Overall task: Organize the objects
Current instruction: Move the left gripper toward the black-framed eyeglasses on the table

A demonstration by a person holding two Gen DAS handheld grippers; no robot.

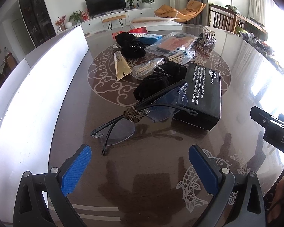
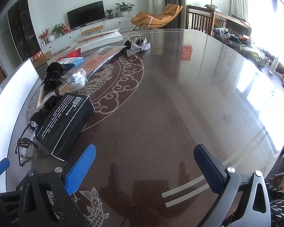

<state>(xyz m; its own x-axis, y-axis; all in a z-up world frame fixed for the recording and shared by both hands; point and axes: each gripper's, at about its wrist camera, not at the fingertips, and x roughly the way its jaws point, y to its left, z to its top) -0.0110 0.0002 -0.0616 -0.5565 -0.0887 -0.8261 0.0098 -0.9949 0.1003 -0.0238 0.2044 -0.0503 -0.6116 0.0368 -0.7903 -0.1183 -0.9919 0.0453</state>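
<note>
Both grippers hovered over a dark glossy worktop with pale cloud and fish patterns. The left gripper had its fingers spread wide, nothing between the blue pads; bare worktop showed in the gap. The right gripper stood the same, fingers wide apart and empty, over an open stretch of worktop.

The clutter lay ahead of the left gripper. Nearest were clear glasses with black arms, a brown cord wound round them, one lens leaning on a black box printed with white text. Behind the glasses sat a black fabric bundle, touching the box. Further back: a gold tube, bagged wooden sticks, a second black bundle, a clear bag with orange contents, a blue box. A silver bow lay at the far edge. A white board stood along the worktop's left side.

In the right view the black box sat just left of the right gripper's left finger.
</note>
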